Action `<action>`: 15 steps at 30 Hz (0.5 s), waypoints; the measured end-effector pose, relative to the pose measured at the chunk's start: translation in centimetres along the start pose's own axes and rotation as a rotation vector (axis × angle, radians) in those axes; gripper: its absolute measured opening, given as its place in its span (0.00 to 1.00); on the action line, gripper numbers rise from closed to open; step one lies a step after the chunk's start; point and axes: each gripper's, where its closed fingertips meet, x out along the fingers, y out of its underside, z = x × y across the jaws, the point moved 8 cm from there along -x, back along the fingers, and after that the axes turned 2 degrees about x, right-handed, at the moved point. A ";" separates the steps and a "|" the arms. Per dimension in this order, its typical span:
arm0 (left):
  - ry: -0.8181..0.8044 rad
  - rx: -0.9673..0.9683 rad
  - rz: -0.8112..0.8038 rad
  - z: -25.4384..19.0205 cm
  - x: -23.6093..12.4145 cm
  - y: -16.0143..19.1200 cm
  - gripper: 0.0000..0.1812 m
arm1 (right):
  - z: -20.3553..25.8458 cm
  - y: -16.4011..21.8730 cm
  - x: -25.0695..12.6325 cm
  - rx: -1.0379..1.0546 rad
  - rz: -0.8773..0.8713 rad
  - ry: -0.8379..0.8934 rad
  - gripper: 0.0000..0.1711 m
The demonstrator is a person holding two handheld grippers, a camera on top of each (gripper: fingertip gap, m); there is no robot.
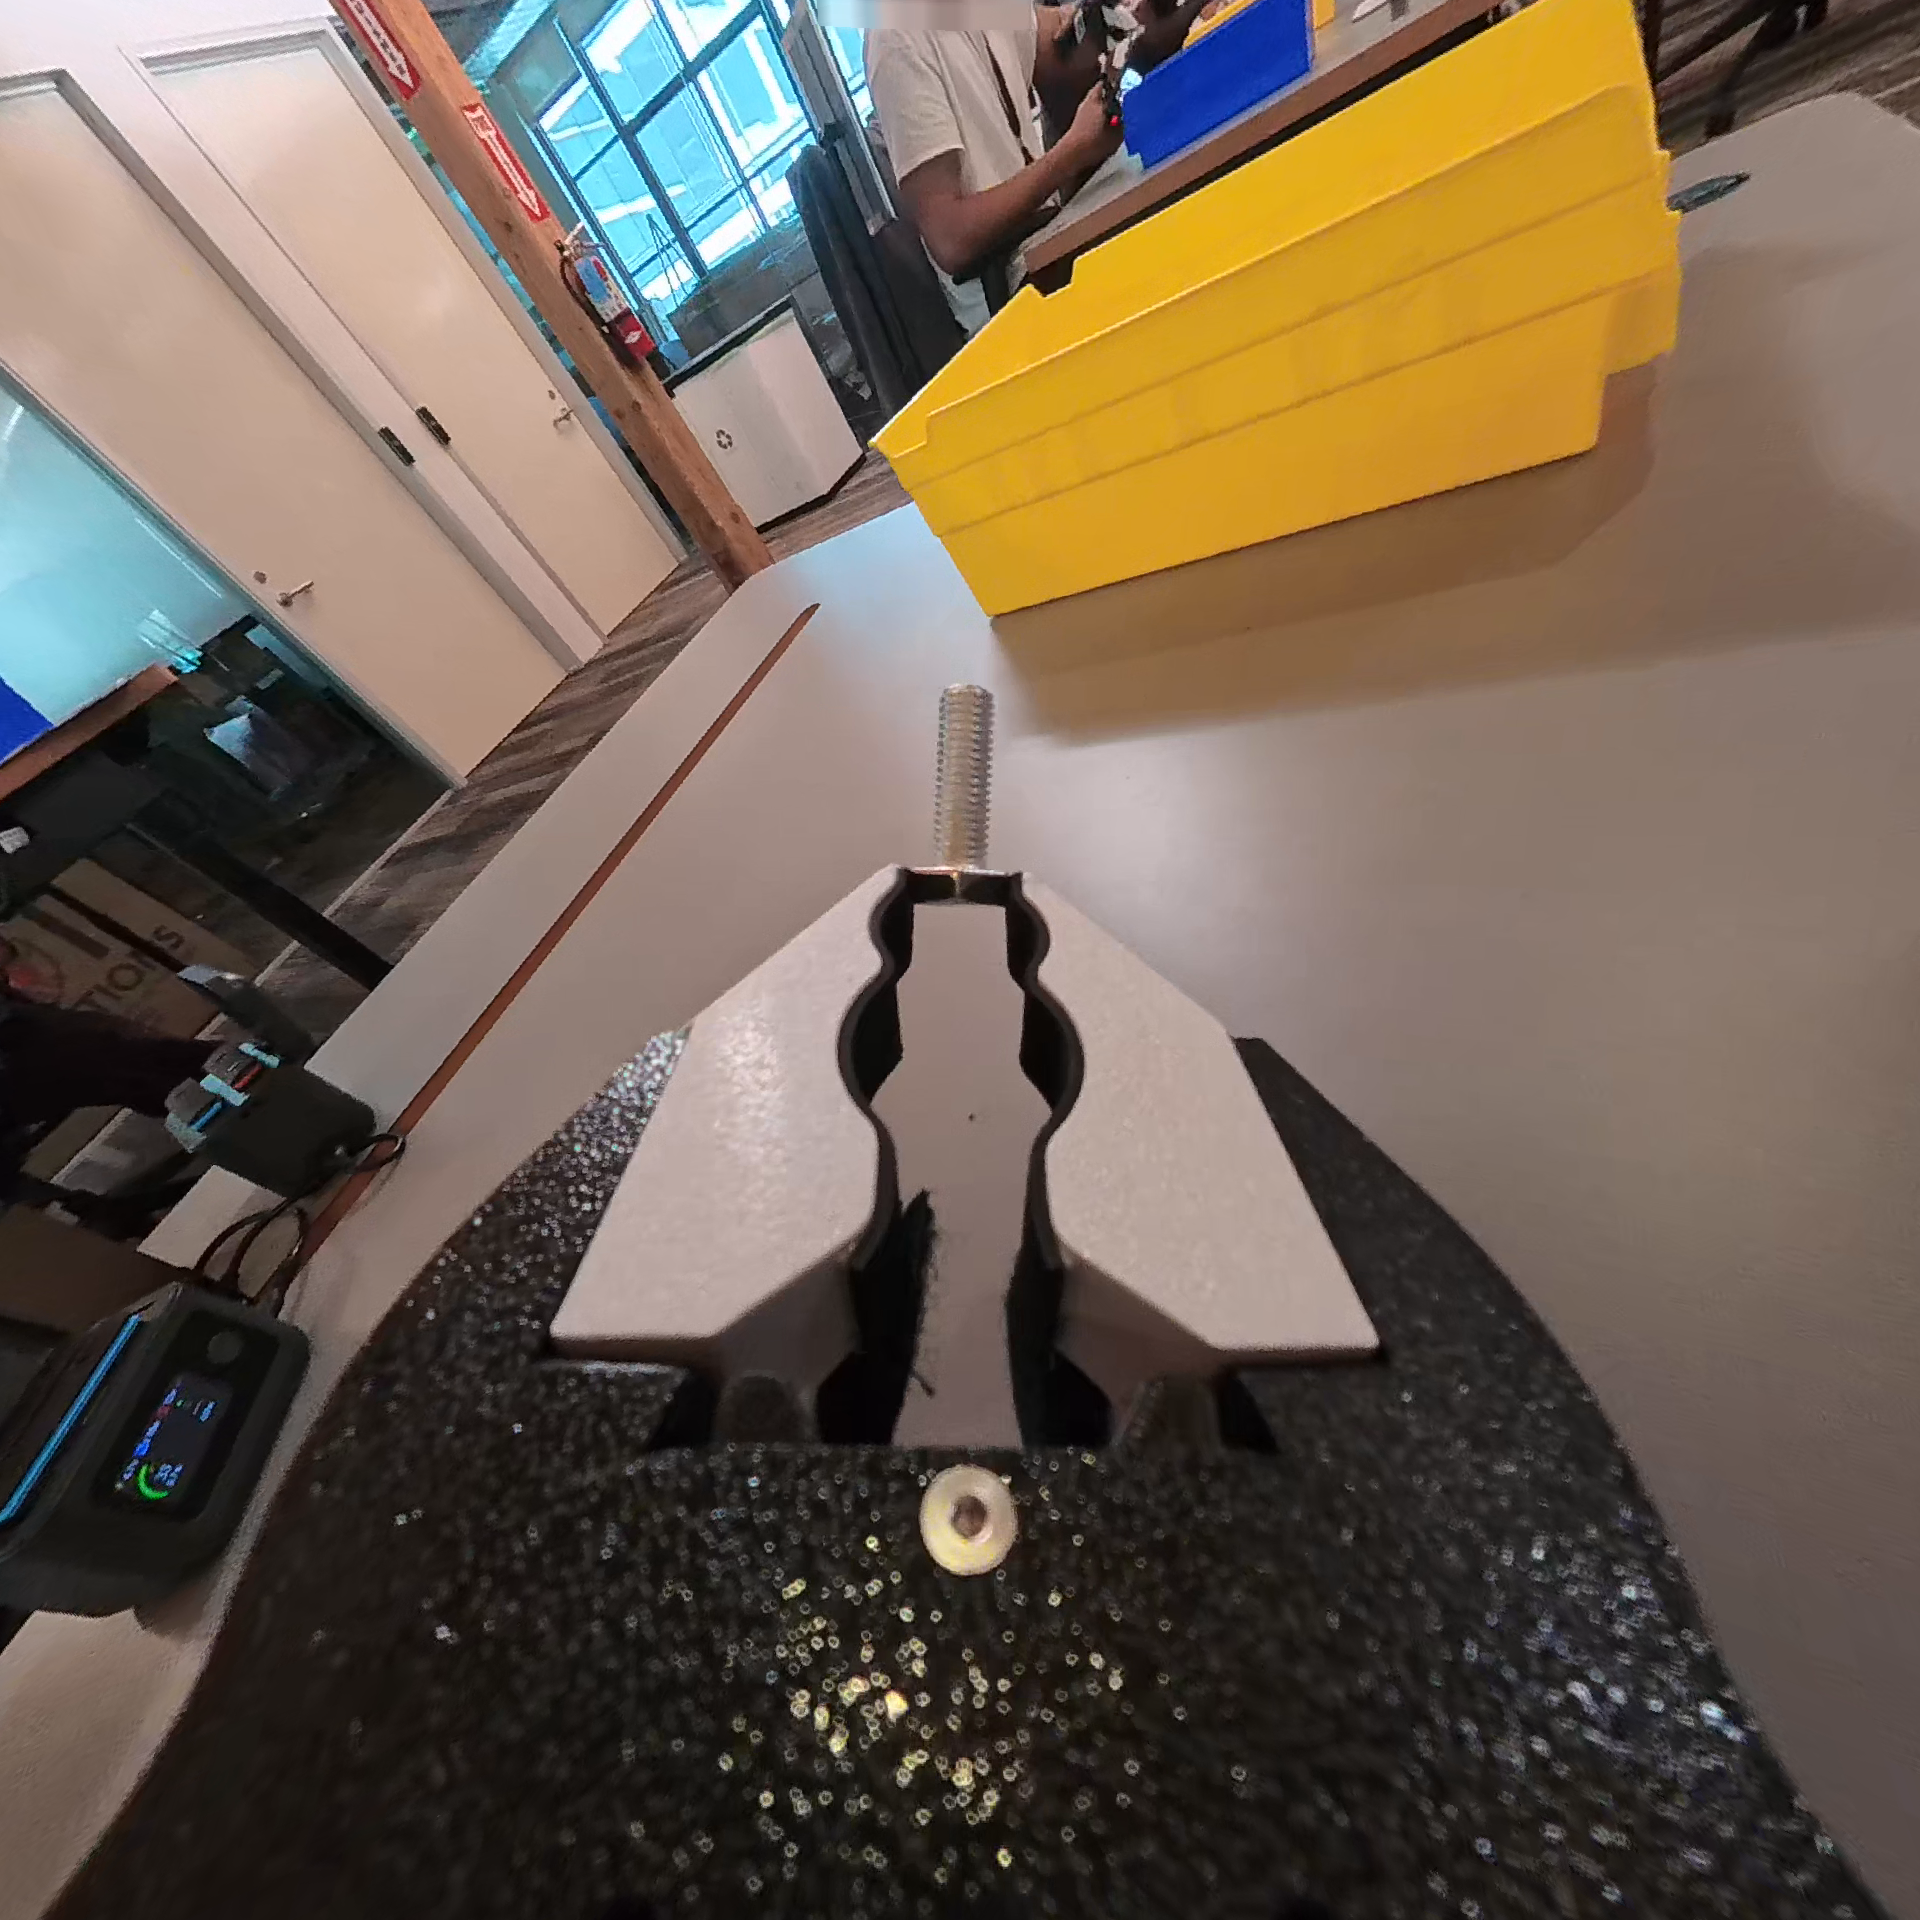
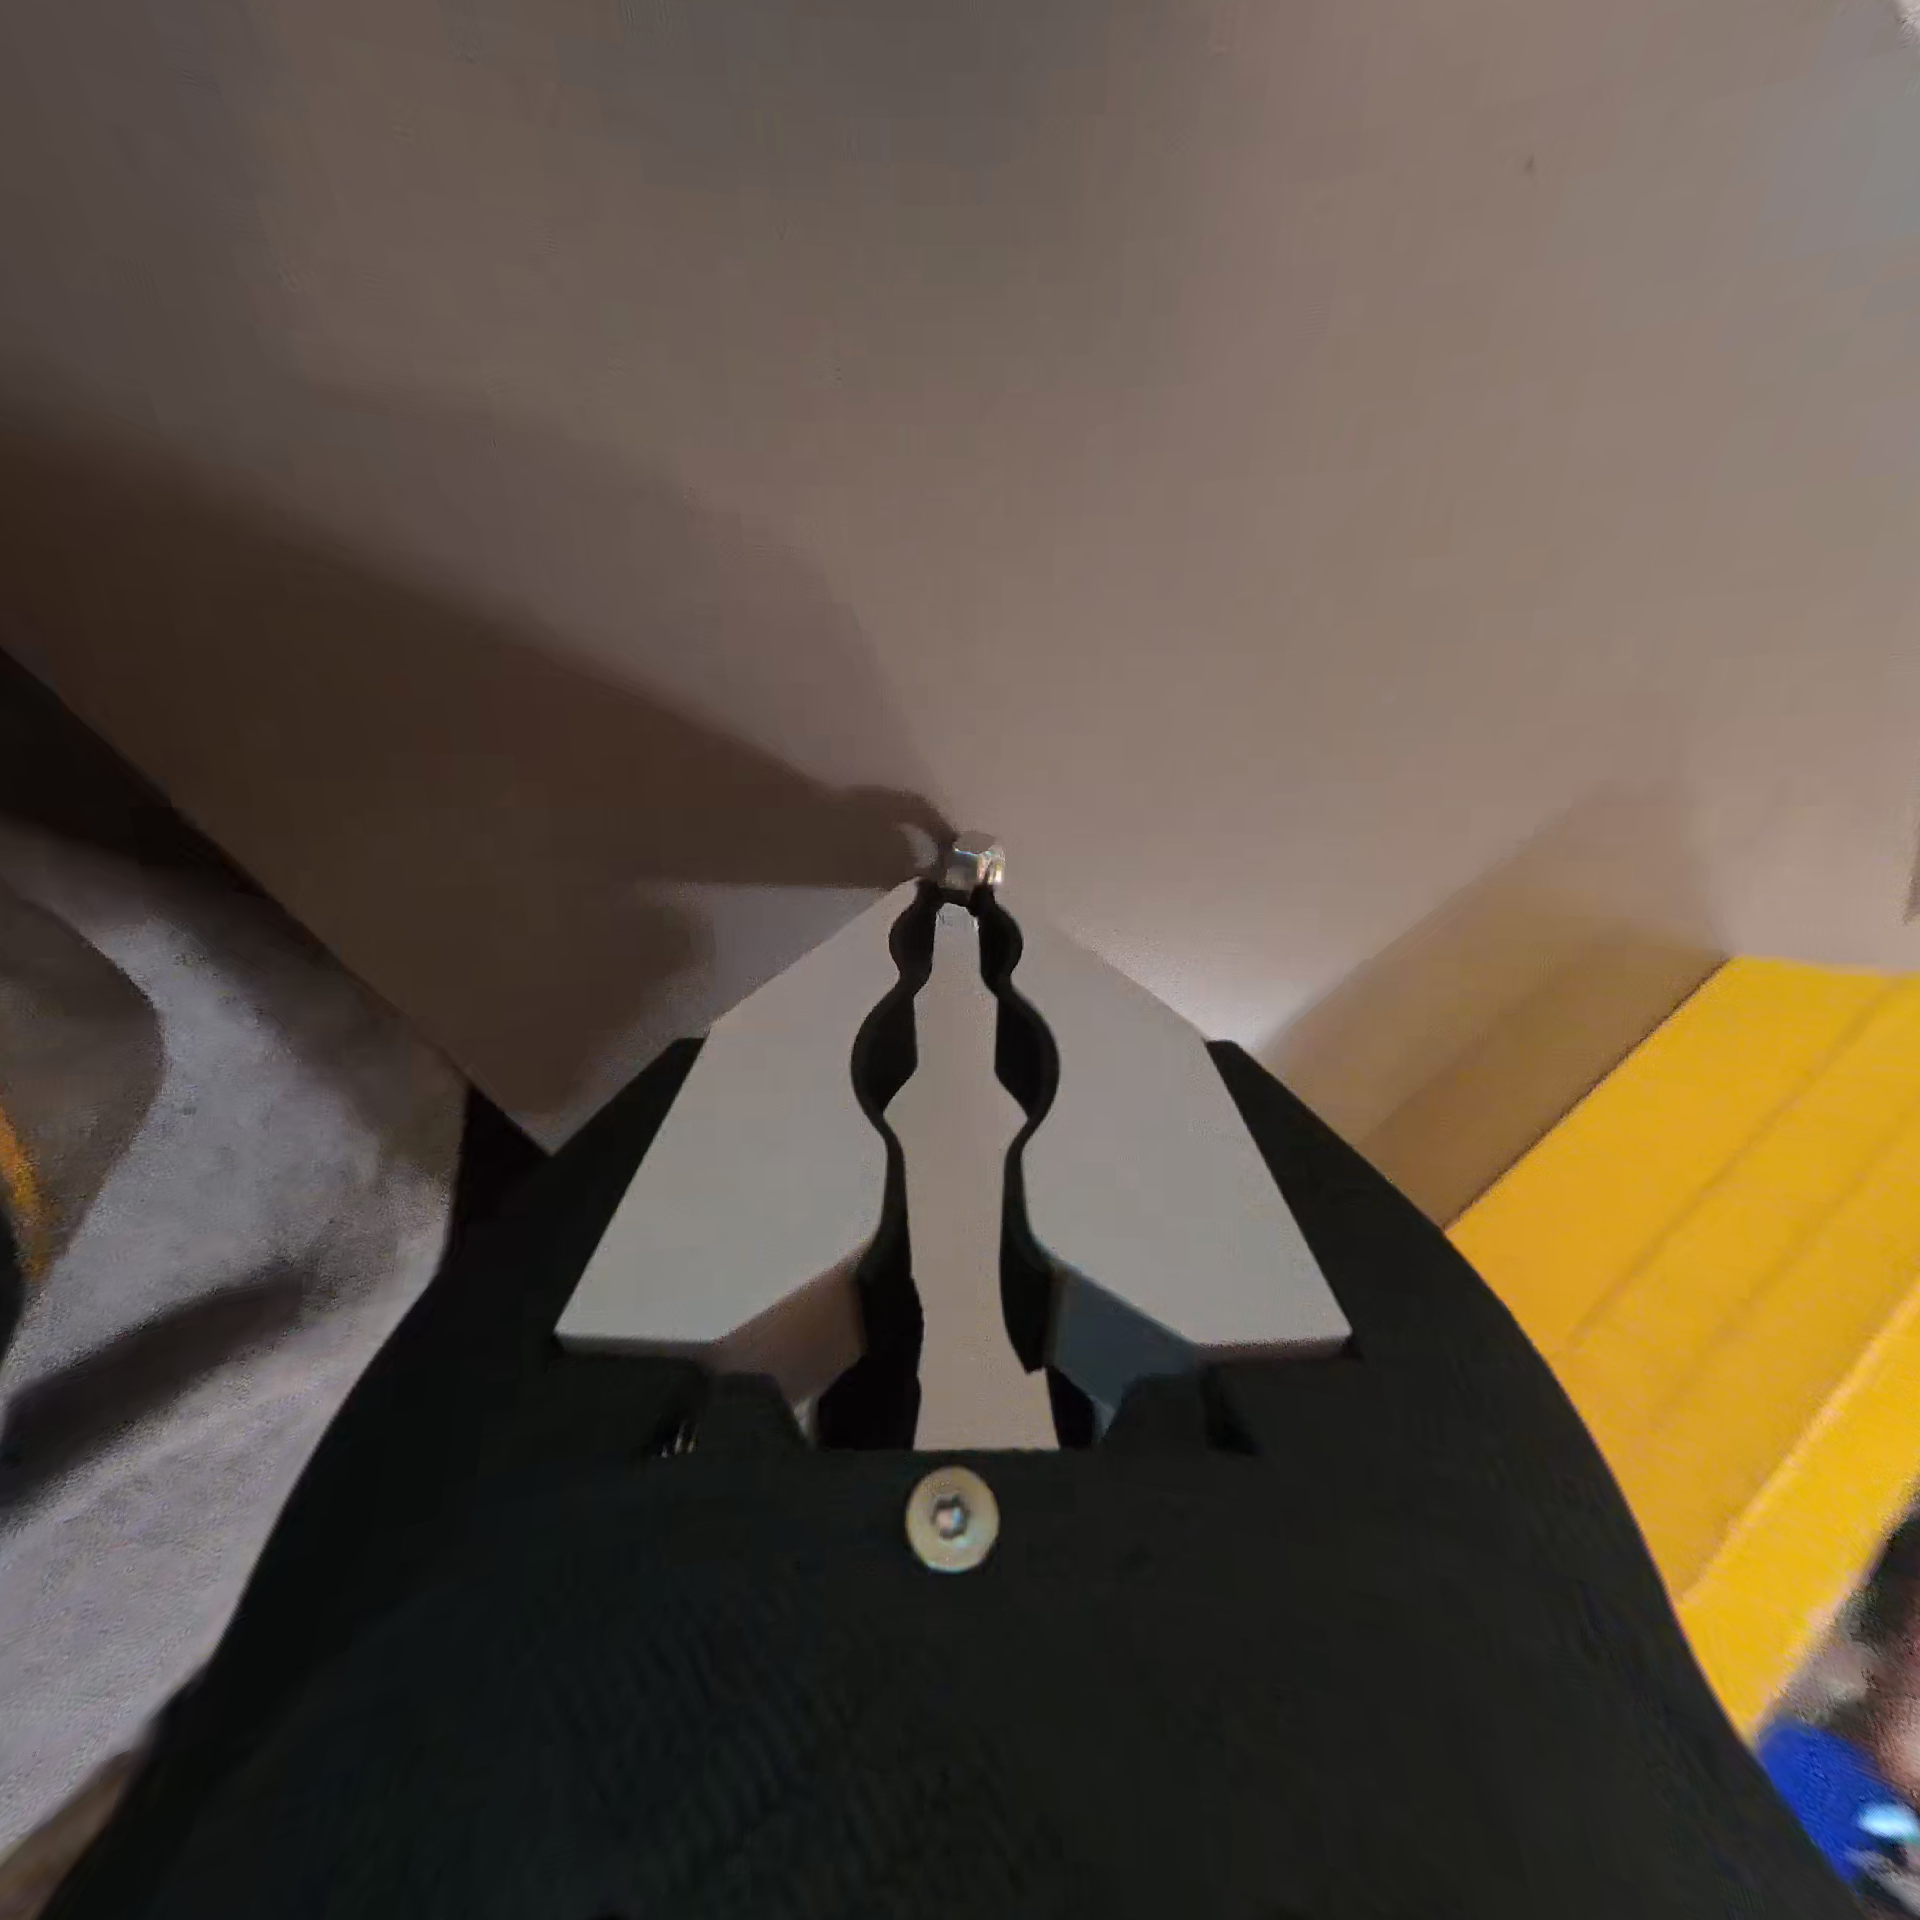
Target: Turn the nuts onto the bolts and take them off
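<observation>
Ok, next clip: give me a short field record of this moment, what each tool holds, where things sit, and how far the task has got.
left tool: shut on bolt by its head, thread pointing away over the table
right tool: shut on nut at the fingertips, above the table
nut on bolt: no, bolt thread is bare
bins: yellow, stacked, on the table beyond the bolt
background: person seated at another table
stage: nut and bolt each held, not yet joined

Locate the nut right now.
Right wrist view: the nut is pinched at the tips of the right gripper, held over the tan table, left of the yellow bin.
</observation>
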 end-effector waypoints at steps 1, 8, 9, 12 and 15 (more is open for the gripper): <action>0.003 -0.002 0.001 0.0 0.0 0.0 0.08 | 0.2 -0.2 0.0 -0.058 -0.002 0.004 0.04; 0.012 -0.023 0.000 0.1 0.0 0.1 0.08 | -0.6 -0.2 -0.6 0.021 -0.037 -0.167 0.11; 0.013 -0.023 0.000 0.1 0.0 0.1 0.08 | -1.2 -0.2 -0.6 0.101 -0.044 -0.213 0.13; 0.021 -0.023 0.000 0.0 0.0 0.0 0.08 | -2.4 0.4 -0.2 0.226 -0.018 -0.306 0.16; 0.028 -0.026 -0.001 0.0 0.1 0.0 0.08 | -2.4 0.1 -0.3 0.177 -0.033 -0.333 0.15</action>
